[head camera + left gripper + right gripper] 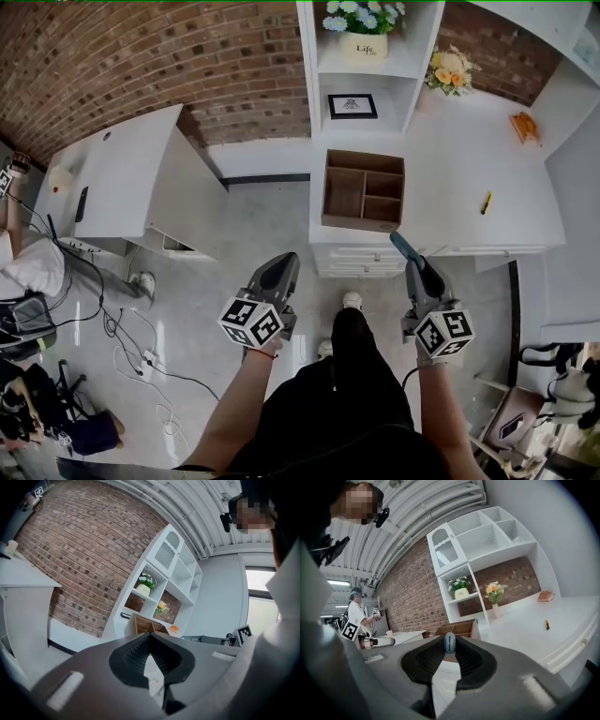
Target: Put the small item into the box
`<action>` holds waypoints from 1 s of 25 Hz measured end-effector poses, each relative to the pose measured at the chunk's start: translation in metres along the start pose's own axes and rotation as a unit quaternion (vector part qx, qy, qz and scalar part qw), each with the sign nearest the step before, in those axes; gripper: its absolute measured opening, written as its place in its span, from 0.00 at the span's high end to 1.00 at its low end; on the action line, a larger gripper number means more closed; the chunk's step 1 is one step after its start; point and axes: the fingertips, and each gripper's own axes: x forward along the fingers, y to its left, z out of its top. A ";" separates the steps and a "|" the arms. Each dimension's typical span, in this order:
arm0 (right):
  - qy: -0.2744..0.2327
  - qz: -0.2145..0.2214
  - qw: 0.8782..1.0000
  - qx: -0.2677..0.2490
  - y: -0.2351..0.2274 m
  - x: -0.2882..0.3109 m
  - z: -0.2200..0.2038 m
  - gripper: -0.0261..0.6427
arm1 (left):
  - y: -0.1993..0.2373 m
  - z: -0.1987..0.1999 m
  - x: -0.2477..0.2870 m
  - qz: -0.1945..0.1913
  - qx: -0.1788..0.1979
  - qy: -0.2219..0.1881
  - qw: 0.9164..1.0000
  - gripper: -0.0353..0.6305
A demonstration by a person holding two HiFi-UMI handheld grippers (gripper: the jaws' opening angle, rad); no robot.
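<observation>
A wooden box (pixel 364 190) with several compartments stands on the white counter (pixel 450 178), in front of me. My right gripper (pixel 421 269) is held before the counter's edge, shut on a slim blue item (pixel 404 247) that sticks out towards the box. In the right gripper view the blue item (pixel 449 643) sits pinched at the tips, with the box (pixel 459 629) right beyond it. My left gripper (pixel 284 262) hangs over the floor left of the counter, shut and holding nothing. Its tips (pixel 149 635) point at the box (pixel 147 624).
A small yellow item (pixel 486 202) and an orange object (pixel 524 126) lie on the counter right of the box. White shelves (pixel 367 56) with flowers and a framed picture rise behind. A white desk (pixel 122 178) and floor cables (pixel 131 337) are at left; another person (pixel 23 253) stands there.
</observation>
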 end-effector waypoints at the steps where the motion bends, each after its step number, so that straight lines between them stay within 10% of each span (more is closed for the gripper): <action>1: 0.001 0.001 1.000 -0.002 -0.002 0.005 0.001 0.86 | 0.002 0.002 0.004 0.002 0.000 -0.002 1.000 0.94; 25: 0.099 0.039 0.987 -0.119 -0.025 0.099 -0.018 0.86 | 0.044 0.013 0.093 0.022 -0.018 0.007 1.000 0.94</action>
